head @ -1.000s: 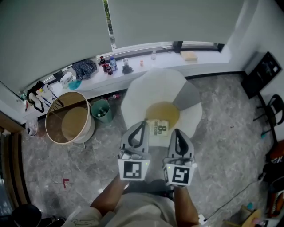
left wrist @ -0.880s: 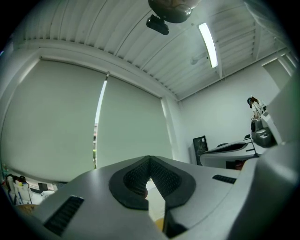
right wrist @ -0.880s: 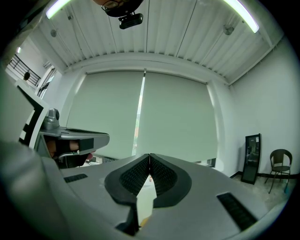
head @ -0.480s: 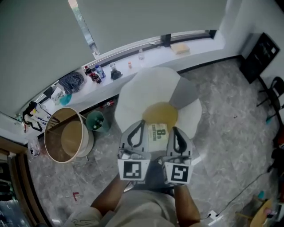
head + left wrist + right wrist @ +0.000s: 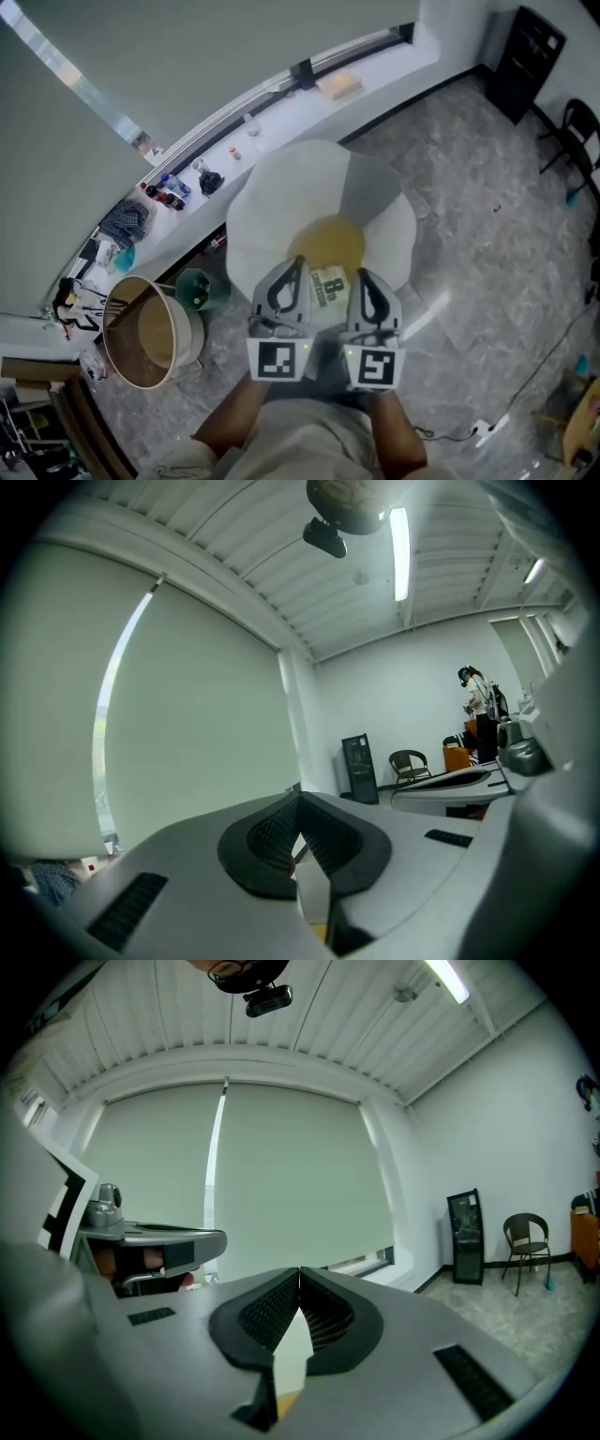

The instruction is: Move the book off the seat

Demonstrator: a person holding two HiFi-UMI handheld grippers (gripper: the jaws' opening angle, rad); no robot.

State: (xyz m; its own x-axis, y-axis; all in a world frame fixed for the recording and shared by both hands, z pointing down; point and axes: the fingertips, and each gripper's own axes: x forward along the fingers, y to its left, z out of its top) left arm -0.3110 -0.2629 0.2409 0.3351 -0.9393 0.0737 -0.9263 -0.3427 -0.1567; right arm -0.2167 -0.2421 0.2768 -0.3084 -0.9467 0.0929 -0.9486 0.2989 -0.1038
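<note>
Okay, head view. The book (image 5: 330, 284) lies on the seat (image 5: 272, 187), at the near edge of its yellow centre, lower middle of frame. The cover reads a big "8"; the smaller print under it is too small to read. The left gripper (image 5: 297, 262) and right gripper (image 5: 362, 275) sit side by side with the book showing between them; contact cannot be told. The seat is white and petal-shaped. Left of it are a green bucket (image 5: 197, 289) and a round wooden tub (image 5: 187, 336). The window sill (image 5: 281, 103) runs to the upper left with bottles (image 5: 167, 194), a folded cloth (image 5: 122, 223) and a tan block (image 5: 339, 84). A black cabinet (image 5: 525, 47) is upper right, and a power strip (image 5: 483, 429) lies lower right on the marbled floor (image 5: 469, 234).

Left gripper view. Jaws pressed together at the tips, nothing gripped; a white-and-yellow sliver shows in the gap lower down. Behind are a roller blind (image 5: 187, 742), the cabinet, a chair (image 5: 408, 761) and a person (image 5: 478, 705) far right.

Right gripper view. Jaws together, empty. Blind, cabinet and chair behind; the left gripper is at the left edge.
</note>
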